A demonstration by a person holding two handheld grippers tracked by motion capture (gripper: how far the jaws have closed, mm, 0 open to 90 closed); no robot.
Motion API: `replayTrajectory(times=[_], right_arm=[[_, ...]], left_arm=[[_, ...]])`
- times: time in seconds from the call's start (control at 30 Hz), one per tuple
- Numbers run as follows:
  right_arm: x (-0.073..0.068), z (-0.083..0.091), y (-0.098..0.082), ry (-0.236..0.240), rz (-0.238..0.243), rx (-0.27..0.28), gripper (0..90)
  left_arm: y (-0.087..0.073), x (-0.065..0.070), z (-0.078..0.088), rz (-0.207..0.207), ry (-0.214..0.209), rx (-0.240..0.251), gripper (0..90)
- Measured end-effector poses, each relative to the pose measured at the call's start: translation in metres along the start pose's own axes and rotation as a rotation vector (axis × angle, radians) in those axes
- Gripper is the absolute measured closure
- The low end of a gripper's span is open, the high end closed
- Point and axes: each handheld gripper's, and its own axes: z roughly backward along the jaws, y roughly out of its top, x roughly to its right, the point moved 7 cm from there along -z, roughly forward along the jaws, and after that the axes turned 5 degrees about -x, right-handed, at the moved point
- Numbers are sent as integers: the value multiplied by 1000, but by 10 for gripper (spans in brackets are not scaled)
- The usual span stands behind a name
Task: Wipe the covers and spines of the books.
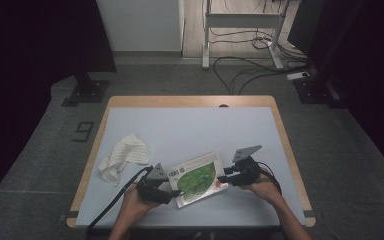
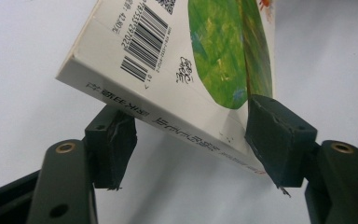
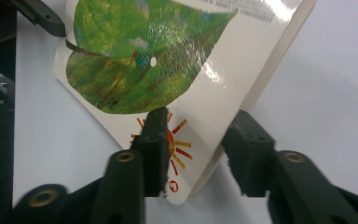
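Both grippers flank the book [image 1: 198,178] near the desk's [image 1: 190,125] front edge: left gripper [image 2: 191,140] straddles its spine corner unclamped, right gripper [image 3: 193,151] stands released about a corner; lifting remains.

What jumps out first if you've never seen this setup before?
A book with a big green leaf on its cover lies near the front edge of the pale table. A person's hands hold black grippers at both its ends: the left gripper has its jaws around the spine corner, and the right gripper straddles the corner with the orange sun. A crumpled white cloth lies apart at the left.
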Motion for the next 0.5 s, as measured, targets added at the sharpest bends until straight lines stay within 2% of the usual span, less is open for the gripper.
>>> replayTrajectory(times=[0.13,0.23,0.4,0.5], right_arm=[[8,1,4,-54,-33,-13,429],[14,-3,7,-55,-71,-8,350],[17,-10,15,-17,-114,18,320],[16,-11,21,14,-118,27,373]], left_arm=[[2,-1,1,-6,-6,0,362],[4,-3,3,-7,-22,1,389],[8,-7,5,-7,-34,-7,426],[12,-9,6,-7,-35,-11,452]])
